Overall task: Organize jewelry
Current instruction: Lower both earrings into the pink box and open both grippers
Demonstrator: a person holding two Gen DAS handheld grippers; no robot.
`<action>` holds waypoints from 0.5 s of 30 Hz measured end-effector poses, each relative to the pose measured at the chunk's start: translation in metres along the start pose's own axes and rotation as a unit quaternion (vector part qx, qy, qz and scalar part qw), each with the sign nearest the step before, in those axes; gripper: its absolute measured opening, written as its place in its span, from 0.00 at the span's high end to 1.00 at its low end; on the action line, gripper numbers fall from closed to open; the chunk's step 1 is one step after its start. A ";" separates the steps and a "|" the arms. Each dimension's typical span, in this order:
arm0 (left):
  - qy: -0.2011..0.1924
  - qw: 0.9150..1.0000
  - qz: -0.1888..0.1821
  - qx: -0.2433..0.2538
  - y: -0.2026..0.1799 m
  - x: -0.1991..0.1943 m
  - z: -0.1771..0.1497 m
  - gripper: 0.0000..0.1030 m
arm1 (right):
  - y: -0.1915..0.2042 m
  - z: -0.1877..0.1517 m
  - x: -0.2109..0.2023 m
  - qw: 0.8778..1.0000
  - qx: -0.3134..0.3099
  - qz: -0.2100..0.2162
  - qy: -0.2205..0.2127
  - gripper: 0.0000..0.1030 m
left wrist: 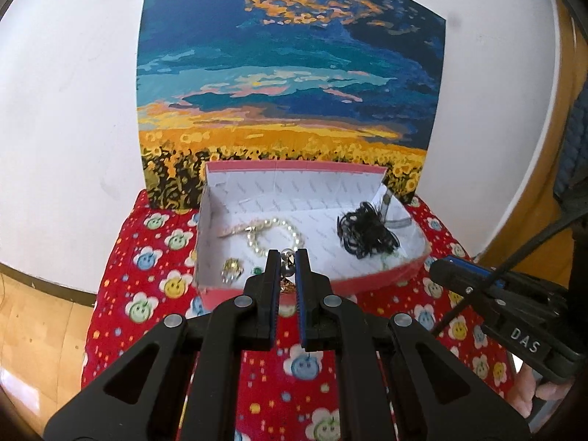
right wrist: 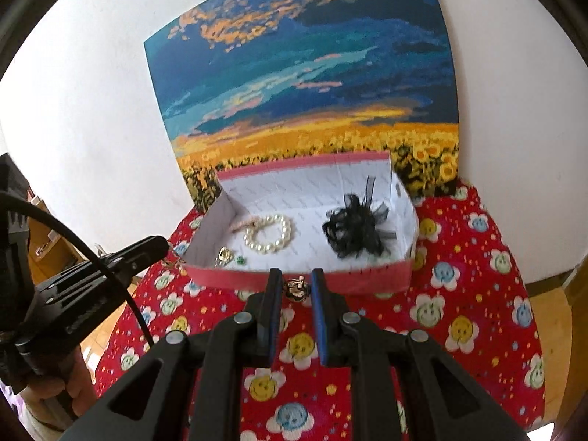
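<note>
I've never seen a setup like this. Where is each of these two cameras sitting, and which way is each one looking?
Left wrist view: sits on the left gripper, looking forward along its fingers into the pink box; a small metal charm shows between the fingers, and the right gripper juts in at the right edge.

Right wrist view: sits on the right gripper, facing the same box with an earring between its fingers; the left gripper shows at left.

Shared: pearl bracelet, black ribbon, sunflower painting.
</note>
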State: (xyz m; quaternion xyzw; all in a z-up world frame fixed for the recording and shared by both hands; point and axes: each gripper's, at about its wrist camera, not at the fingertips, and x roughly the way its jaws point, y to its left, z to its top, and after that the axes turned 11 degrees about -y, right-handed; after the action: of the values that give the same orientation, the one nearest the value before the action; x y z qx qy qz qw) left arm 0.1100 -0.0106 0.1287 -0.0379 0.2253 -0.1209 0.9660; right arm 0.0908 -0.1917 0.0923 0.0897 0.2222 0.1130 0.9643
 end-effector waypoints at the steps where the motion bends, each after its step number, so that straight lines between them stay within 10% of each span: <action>1: 0.001 1.000 0.000 -0.003 0.001 0.006 0.002 0.94 | -0.001 0.003 0.003 1.000 0.000 0.001 -0.003 0.83; 15: 0.038 0.998 0.017 -0.039 0.023 0.100 -0.015 0.94 | -0.008 0.006 0.064 1.000 0.011 -0.018 -0.010 0.83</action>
State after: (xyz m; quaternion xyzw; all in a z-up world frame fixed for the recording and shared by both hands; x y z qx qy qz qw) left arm 0.1948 -0.0132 0.0695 -0.0668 0.2672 -0.0970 0.9564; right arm 0.1513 -0.1837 0.0692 0.0972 0.2149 0.0927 0.9674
